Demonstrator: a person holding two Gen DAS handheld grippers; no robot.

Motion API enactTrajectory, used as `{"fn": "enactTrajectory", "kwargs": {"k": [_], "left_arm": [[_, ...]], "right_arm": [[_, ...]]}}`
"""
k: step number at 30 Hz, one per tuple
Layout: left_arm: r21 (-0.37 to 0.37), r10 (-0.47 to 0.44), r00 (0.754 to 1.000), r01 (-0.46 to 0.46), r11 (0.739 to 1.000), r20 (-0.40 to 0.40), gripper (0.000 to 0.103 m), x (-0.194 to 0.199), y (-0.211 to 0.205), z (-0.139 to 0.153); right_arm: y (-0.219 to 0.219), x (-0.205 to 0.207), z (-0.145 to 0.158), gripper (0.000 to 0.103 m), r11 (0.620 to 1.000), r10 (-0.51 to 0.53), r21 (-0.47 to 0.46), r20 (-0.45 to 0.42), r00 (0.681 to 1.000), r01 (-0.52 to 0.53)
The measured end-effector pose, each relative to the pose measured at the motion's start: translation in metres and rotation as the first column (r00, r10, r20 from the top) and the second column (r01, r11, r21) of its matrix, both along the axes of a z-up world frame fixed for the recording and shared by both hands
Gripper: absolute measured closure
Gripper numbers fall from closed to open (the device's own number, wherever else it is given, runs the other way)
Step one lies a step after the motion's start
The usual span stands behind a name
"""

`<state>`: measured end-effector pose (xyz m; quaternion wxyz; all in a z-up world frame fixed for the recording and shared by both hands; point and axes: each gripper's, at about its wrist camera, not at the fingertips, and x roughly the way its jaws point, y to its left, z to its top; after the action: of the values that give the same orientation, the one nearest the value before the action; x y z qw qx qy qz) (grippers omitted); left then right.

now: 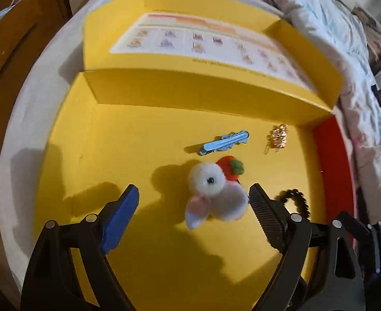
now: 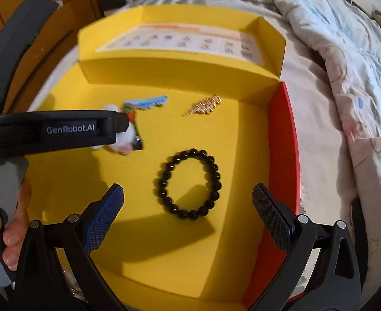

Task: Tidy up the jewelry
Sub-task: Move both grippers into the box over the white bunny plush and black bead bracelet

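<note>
Left gripper (image 1: 193, 199): jaws wide, empty; plush rabbit clip (image 1: 213, 191) lies between them
Right gripper (image 2: 187, 202): jaws wide, empty; black bead bracelet (image 2: 187, 184) below, in yellow box (image 2: 68, 171)

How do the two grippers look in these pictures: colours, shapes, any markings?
Each gripper, left and right, has a black frame with silver rivets and two ribbed pads, one blue, one black. The right view shows the left one's black body, marked "GenRobot.AI", above a grey handle.

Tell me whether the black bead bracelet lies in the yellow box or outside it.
In. The black bead bracelet lies flat on the floor of the yellow box, inside its red side wall, untouched.
</note>
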<state>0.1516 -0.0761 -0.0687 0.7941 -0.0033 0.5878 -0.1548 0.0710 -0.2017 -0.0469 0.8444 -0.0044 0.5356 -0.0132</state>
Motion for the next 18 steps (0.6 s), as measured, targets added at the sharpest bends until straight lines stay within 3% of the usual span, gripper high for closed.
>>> {"fn": "enactTrajectory", "kwargs": {"k": [7, 18], "left_arm": [[0.041, -0.024, 1.0, 0.025, 0.999, -0.011, 0.017, -0.002, -0.009, -0.01], [0.034, -0.019, 0.999, 0.021, 0.999, -0.041, 0.017, -0.001, -0.002, -0.013]], "right_arm": [[0.003, 0.012, -0.017, 0.004, 1.0, -0.001, -0.03, -0.068, 0.998, -0.001], [0.005, 0.025, -0.029, 0.009, 0.998, -0.017, -0.057, -0.123, 0.992, 0.01]]}}
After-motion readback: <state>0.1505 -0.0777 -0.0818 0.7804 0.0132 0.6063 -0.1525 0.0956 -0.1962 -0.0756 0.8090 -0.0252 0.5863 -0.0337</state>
